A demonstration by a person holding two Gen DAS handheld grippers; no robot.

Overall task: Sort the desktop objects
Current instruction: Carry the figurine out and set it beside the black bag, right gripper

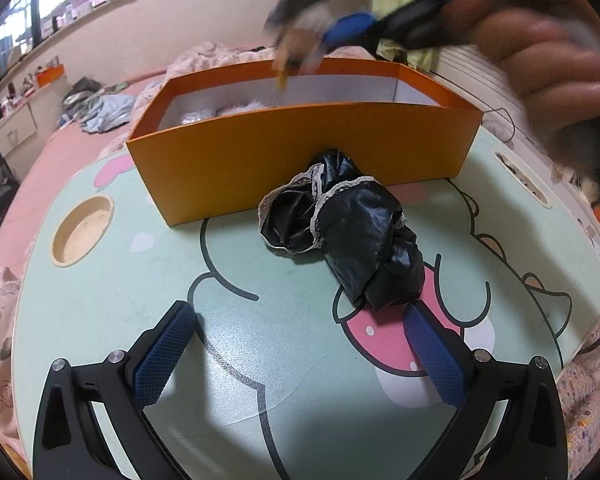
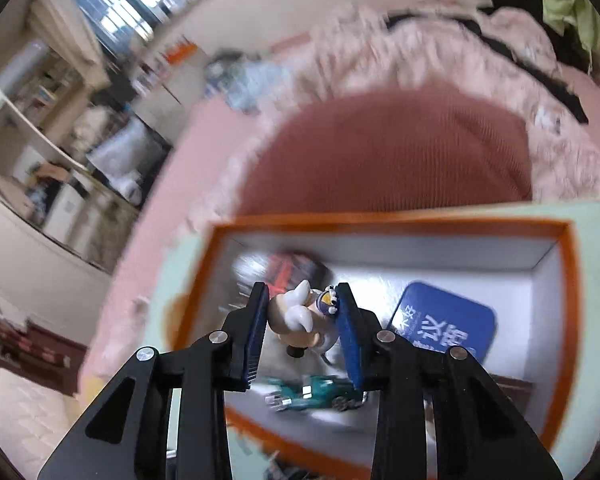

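White Chinese characters are printed on the lid of the blue tin (image 2: 446,326) lying inside the orange box (image 2: 572,320); they are seen sideways and blurred, so that they cannot be read with certainty. No other text, brand or number can be read.

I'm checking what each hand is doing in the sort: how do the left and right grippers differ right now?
The left gripper is wide open and empty above the table; the right gripper has a small figurine between its pads. The left one faces the black bag; the right one hangs over the orange box. Both have blue pads.
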